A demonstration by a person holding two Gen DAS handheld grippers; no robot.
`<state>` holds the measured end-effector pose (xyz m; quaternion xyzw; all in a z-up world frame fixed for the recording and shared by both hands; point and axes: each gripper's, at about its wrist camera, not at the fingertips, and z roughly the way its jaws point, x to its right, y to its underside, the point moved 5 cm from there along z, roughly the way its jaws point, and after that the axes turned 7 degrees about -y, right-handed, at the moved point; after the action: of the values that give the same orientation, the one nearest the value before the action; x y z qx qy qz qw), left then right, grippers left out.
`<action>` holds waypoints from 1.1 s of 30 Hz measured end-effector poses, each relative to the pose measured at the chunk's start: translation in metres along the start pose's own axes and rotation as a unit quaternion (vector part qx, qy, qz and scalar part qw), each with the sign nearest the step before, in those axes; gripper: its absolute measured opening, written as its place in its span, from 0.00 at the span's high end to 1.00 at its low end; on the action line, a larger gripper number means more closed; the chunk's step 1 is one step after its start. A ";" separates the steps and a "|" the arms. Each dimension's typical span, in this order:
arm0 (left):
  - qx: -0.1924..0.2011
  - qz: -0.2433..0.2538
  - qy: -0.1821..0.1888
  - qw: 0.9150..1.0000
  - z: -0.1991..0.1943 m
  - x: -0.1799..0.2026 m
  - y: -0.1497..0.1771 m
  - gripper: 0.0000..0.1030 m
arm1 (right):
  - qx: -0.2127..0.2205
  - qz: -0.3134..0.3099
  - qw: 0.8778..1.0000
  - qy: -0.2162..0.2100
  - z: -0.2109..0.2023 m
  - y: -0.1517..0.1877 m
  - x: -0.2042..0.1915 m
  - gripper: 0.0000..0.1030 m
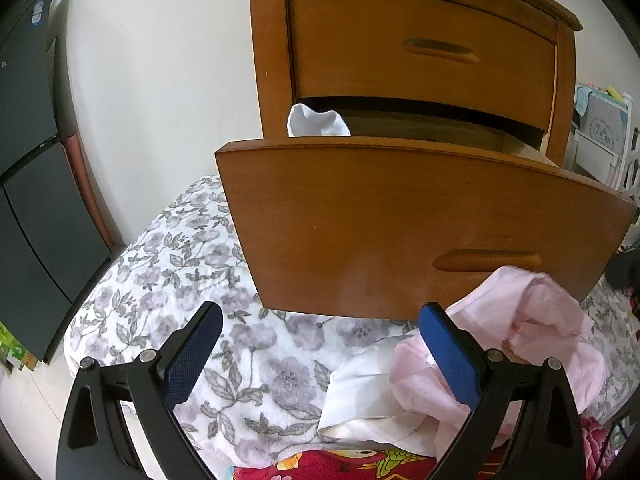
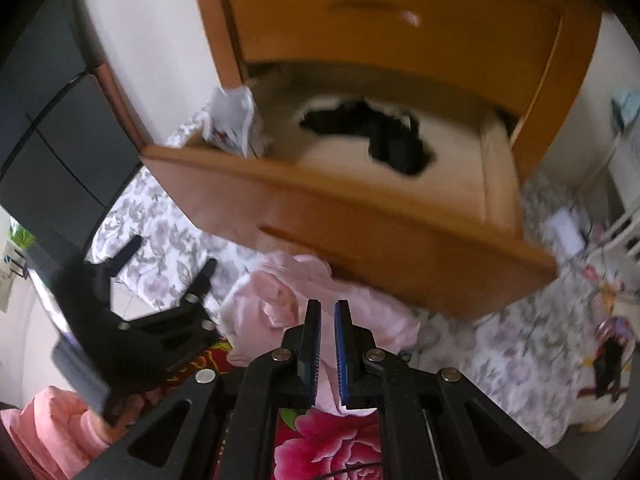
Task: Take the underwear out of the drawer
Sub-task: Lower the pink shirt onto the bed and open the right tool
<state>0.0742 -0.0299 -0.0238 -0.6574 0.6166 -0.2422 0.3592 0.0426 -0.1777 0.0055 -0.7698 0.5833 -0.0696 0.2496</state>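
The wooden nightstand's lower drawer (image 1: 400,220) (image 2: 360,220) is pulled out. Inside it a black garment (image 2: 384,136) lies on a pale lining, and a white cloth (image 1: 318,120) (image 2: 232,120) sticks up at its left corner. Below the drawer front, a pink garment (image 1: 540,320) (image 2: 280,292) lies heaped on the bed beside a white cloth (image 1: 360,392). My left gripper (image 1: 322,312) (image 2: 172,254) is open and empty over the bedspread, its right finger against the pink heap. My right gripper (image 2: 327,304) is shut above the pink garment. Pink shows through the slit, and I cannot tell if it is pinched.
The upper drawer (image 1: 420,48) is closed. A floral bedspread (image 1: 180,260) covers the bed, with a red flowered blanket (image 2: 328,440) nearest me. A dark cabinet (image 1: 32,160) stands at the left, a white rack (image 1: 608,140) at the right. A pink sleeve (image 2: 48,420) shows at lower left.
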 end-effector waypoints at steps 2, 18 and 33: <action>-0.001 -0.001 0.001 1.000 0.000 -0.001 0.000 0.04 | -0.004 0.011 1.000 0.000 0.010 0.007 0.008 0.93; -0.003 0.003 0.000 1.000 0.002 0.001 0.000 0.04 | 0.066 0.130 0.989 0.025 0.022 0.048 0.035 0.93; 0.000 0.021 -0.009 1.000 -0.002 0.005 0.002 0.04 | 0.085 0.097 0.990 0.059 0.018 0.059 0.018 0.42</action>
<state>0.0724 -0.0351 -0.0246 -0.6463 0.6272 -0.2289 0.3695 0.0043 -0.2004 -0.0409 -0.6801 0.6608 -0.1395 0.2852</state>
